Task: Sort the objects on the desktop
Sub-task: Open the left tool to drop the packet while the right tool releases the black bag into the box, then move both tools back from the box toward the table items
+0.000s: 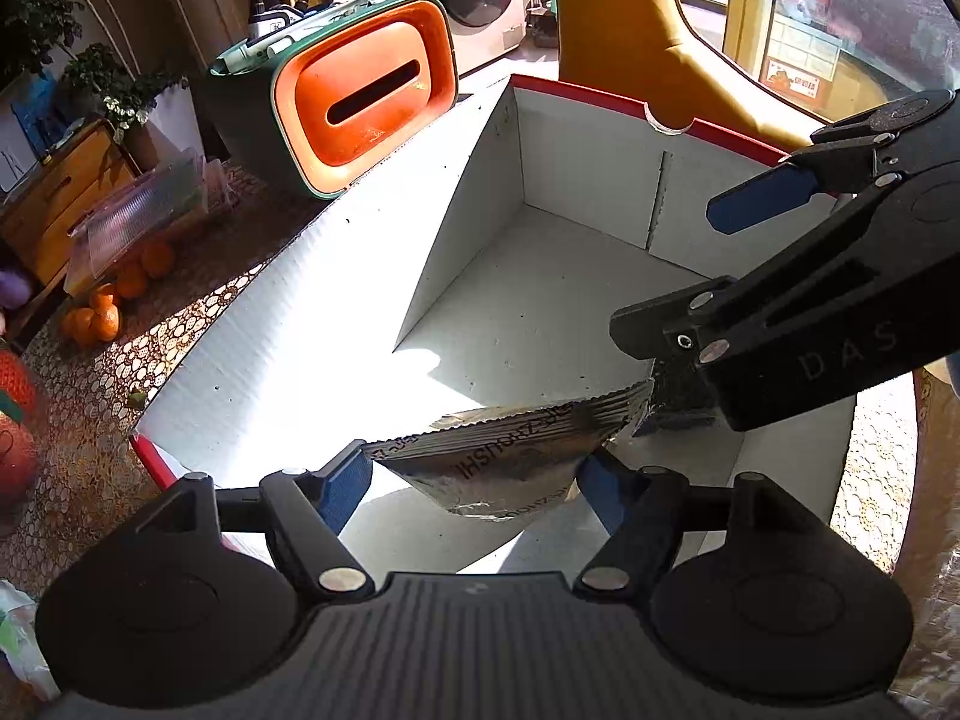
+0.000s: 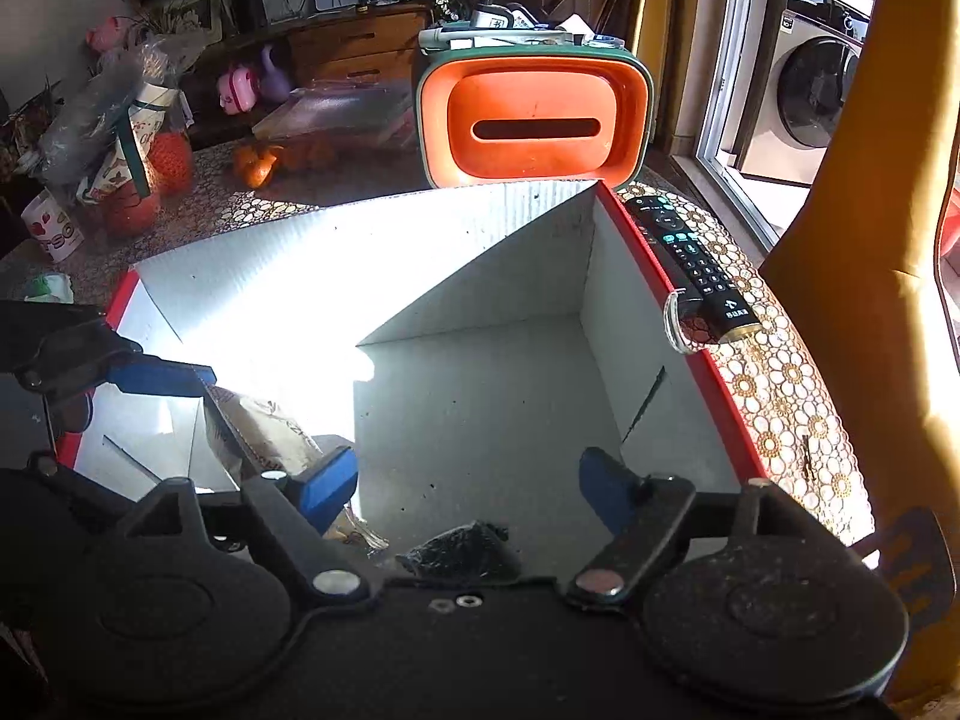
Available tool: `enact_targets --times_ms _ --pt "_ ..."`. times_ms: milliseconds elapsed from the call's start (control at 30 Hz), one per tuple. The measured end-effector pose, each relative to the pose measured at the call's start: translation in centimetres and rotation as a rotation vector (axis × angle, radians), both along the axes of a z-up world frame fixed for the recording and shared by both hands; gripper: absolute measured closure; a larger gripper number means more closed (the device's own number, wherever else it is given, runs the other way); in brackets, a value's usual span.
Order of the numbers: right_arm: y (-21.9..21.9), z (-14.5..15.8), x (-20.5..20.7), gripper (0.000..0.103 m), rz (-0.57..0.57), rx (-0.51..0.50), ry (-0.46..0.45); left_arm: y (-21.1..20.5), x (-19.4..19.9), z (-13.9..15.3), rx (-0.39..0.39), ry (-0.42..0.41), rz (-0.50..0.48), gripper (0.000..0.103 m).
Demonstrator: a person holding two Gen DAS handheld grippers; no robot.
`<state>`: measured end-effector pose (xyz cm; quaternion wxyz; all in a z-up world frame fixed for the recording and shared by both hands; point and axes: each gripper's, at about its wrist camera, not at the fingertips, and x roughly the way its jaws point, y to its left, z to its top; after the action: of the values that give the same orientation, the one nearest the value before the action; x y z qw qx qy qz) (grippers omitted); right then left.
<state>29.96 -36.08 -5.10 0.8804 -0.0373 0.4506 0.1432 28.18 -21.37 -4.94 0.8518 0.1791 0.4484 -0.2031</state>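
Left gripper (image 1: 471,483) clamped one foil sachet (image 1: 498,456) over one red-rimmed white box (image 1: 576,93), right gripper (image 2: 468,489) was spread empty above it, then one remote (image 2: 696,264), one orange-green container (image 2: 534,126), lace-patterned tabletop (image 2: 786,384), one washing machine (image 2: 810,96).

Harsh sunlight glares off the box (image 1: 336,300); edges dark, warped.

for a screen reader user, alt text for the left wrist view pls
The left gripper holds a silver foil packet over an open white cardboard box, the right gripper beside it, jaws open. An orange-and-green container stands behind.
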Motion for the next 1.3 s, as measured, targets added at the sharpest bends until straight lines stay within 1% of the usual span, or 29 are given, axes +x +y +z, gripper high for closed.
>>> enact_targets --times_ms 133,200,333,567,933,1000,1067,1300 --pt "-0.6 1.0 -0.7 0.015 -0.013 0.043 -0.020 0.3 -0.5 0.5 -0.003 -0.024 0.008 0.024" --pt "-0.8 1.5 -1.2 0.010 -0.013 0.057 -0.031 0.6 -0.8 1.0 -0.022 -0.033 0.011 0.023" --pt "-1.0 2.0 -2.0 0.009 -0.022 0.068 -0.045 1.0 -1.7 1.8 -0.045 -0.057 0.017 0.021" --pt "-0.8 3.2 -3.8 0.009 -0.023 0.090 -0.069 2.6 -3.5 3.6 -0.111 -0.087 0.045 0.021" --pt "0.7 5.9 -7.5 0.006 0.007 0.120 -0.123 5.4 -7.4 6.1 -0.182 -0.132 0.105 0.021" --pt "1.1 6.4 -8.4 0.005 0.018 0.126 -0.135 5.9 -8.3 6.7 -0.194 -0.151 0.110 0.021" --pt "1.6 6.9 -9.3 0.001 0.034 0.129 -0.150 6.3 -9.2 7.3 -0.200 -0.173 0.112 0.021" --pt "3.7 8.1 -12.6 0.001 0.071 0.177 -0.188 8.9 -12.5 8.8 -0.222 -0.236 0.140 0.021"
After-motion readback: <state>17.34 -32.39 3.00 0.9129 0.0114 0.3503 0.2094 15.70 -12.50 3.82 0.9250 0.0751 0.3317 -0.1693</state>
